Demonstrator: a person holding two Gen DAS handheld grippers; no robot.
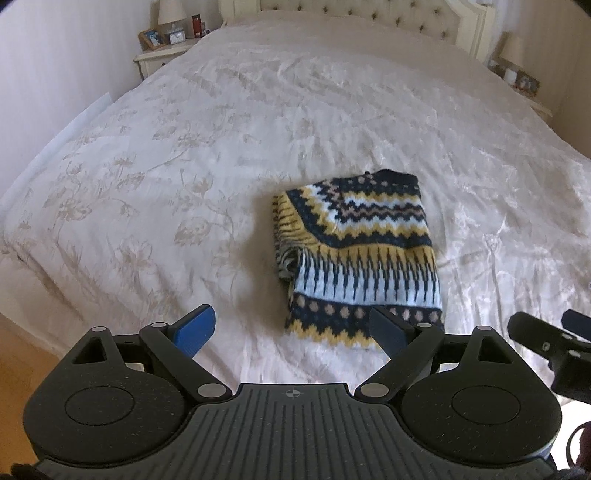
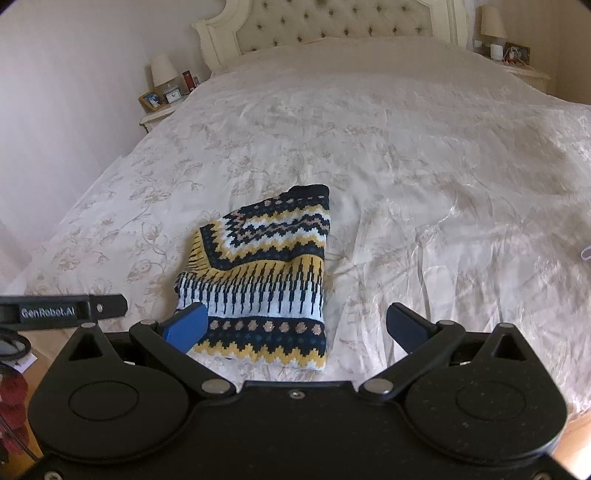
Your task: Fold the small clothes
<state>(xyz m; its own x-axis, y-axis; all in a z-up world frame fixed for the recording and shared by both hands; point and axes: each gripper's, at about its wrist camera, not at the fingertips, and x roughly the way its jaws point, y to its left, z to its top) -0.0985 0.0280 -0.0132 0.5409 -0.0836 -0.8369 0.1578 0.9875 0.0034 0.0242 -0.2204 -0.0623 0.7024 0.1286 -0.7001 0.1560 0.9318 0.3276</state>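
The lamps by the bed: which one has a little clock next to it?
The lamp on the left of the headboard in the right wrist view. A small clock and a picture frame sit below it; the other lamp has none visible.

A wide bed (image 2: 424, 155) fills the room, spread with a cream floral-patterned bedspread (image 1: 207, 155); a tufted cream headboard (image 2: 332, 26) stands behind; nightstands (image 1: 162, 55) flank it, each bearing a lamp (image 2: 493, 22); pale walls (image 2: 74, 92); wooden floor (image 1: 14, 369) below.
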